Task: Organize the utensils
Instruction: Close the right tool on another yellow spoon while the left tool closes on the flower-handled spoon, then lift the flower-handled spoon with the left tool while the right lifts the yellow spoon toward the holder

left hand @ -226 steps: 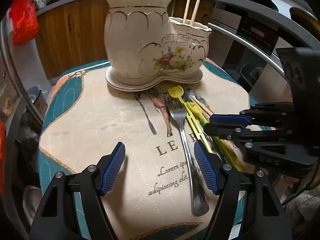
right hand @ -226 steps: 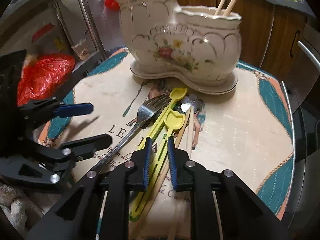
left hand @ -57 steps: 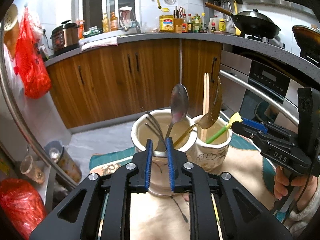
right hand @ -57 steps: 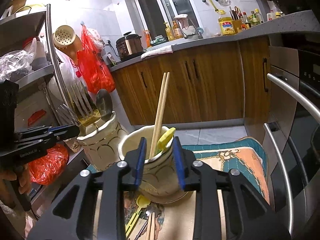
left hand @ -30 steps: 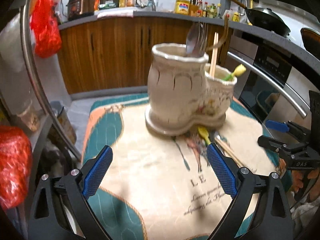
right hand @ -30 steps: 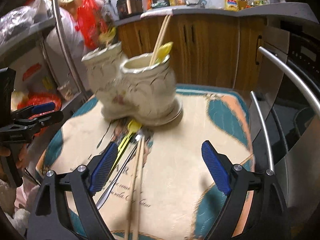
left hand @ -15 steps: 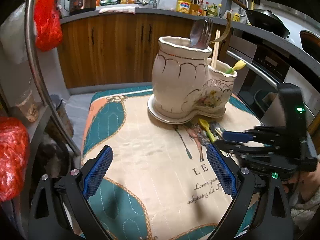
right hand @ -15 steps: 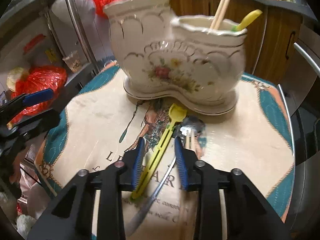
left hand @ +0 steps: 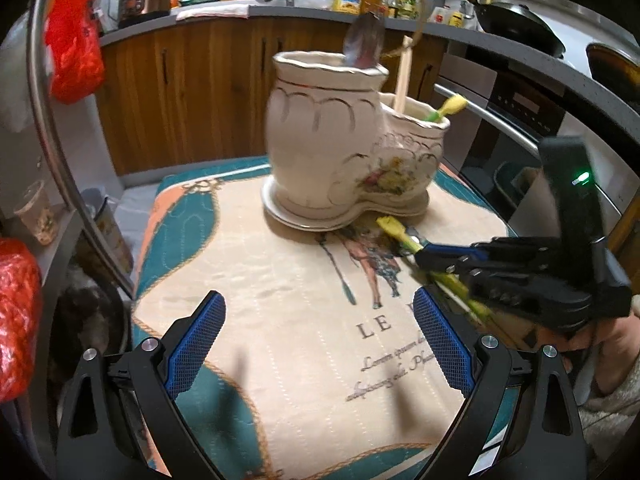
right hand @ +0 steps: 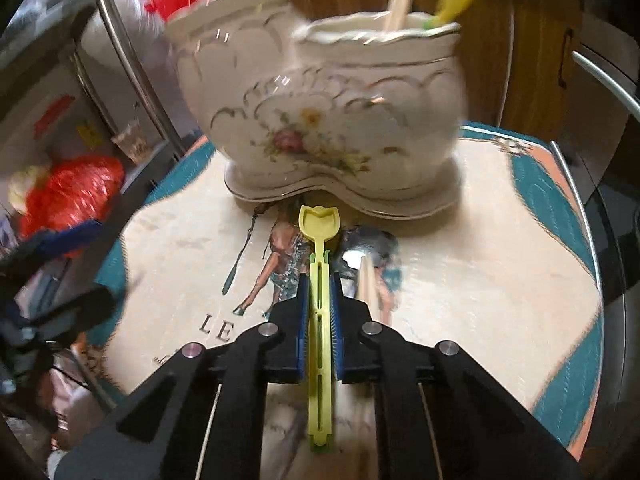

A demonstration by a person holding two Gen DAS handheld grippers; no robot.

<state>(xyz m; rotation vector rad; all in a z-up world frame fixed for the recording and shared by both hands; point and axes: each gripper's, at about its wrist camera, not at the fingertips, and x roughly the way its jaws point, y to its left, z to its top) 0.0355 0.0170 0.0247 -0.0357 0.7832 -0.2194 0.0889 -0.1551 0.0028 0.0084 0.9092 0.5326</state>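
Right claw [right hand: 319, 332] clamped on yellow spoon [right hand: 320, 280] — left claw [left hand: 320, 344] wide, empty.

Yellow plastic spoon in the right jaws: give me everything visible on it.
The yellow plastic spoon is a thin, flat utensil with a small tulip-shaped scoop and a long slotted handle; green shows along the handle's edges and at its tail. The right gripper is shut on the handle about midway, its blue pads pressing both sides. It points at the base of the ceramic holder, scoop just short of it. It lies low over the printed mat; contact with the mat cannot be told.
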